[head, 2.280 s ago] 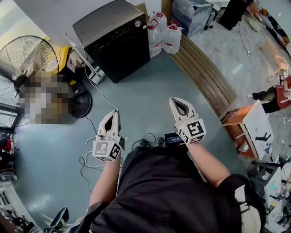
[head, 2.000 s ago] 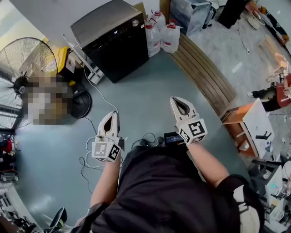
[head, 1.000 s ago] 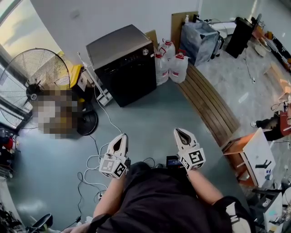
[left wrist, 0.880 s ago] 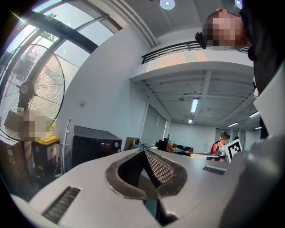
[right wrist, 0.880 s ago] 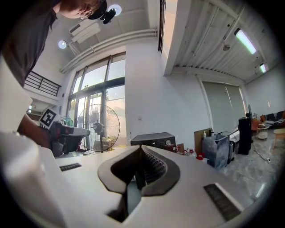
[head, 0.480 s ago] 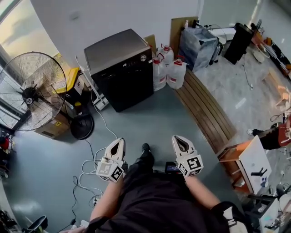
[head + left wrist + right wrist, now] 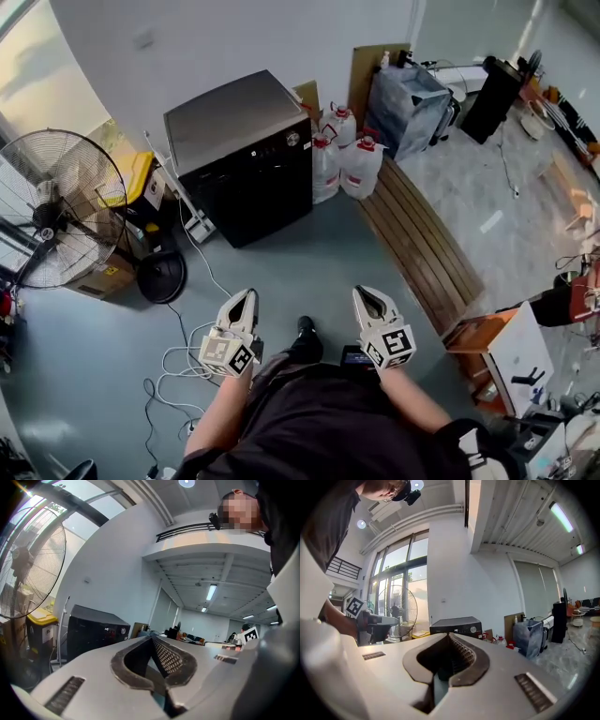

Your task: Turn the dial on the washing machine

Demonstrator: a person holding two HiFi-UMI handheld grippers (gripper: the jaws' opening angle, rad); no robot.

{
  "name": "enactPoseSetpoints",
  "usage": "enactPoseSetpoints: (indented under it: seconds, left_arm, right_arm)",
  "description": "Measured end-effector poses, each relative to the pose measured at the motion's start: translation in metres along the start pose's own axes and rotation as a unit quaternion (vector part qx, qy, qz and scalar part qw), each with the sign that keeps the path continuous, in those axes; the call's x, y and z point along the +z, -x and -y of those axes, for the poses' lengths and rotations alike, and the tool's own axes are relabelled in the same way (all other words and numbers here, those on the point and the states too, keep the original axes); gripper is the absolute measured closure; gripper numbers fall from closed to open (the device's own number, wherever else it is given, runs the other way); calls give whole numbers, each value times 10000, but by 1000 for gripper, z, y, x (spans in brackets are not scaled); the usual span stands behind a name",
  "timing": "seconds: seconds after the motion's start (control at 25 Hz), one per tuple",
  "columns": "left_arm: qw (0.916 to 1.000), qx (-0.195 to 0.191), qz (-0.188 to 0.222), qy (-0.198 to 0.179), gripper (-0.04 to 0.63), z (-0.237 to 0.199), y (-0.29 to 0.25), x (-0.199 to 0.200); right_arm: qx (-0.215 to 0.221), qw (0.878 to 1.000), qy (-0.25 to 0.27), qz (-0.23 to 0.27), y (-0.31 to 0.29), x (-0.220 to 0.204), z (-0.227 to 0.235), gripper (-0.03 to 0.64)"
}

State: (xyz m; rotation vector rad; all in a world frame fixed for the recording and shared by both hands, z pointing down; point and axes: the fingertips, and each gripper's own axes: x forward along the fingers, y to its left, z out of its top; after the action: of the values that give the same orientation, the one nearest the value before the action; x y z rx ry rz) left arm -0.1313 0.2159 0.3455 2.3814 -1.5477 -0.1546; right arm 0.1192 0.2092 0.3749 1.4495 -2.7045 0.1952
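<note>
The washing machine is a black box with a grey lid standing against the far wall. Its small round silver dial sits at the right end of the front panel. My left gripper and right gripper are held side by side over the floor, well short of the machine, both shut with nothing between the jaws. In the left gripper view the machine and dial show far beyond the left gripper. The right gripper view shows the machine and dial just above the right gripper.
A large pedestal fan stands left of the machine beside a yellow bin. Water jugs stand to its right, with a slatted wooden bench beyond. White cables lie on the floor near my left side.
The person has stepped forward and a shoe now shows between the grippers. Both grippers travelled along with the body, still shut, and the fan has slid left in view.
</note>
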Motion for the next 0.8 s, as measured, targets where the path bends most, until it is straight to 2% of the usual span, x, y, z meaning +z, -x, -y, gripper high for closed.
enactPoseSetpoints:
  seconds: [0.2, 0.4, 0.56, 0.8]
  left_arm:
    - [9999, 84, -24, 64, 580, -30, -56, 8]
    - [9998, 151, -16, -156, 580, -70, -114, 26]
    - [9998, 157, 74, -82, 580, -103, -158, 22]
    - [9995, 290, 107, 17, 580, -114, -204, 29]
  right_arm:
    - [128, 9997, 197, -45, -57, 23, 26, 594]
    - [283, 9988, 399, -76, -118, 52, 48, 594]
    - [470, 9970, 608, -32, -162, 56, 63, 594]
    - [543, 9955, 777, -89, -202, 72, 93, 594]
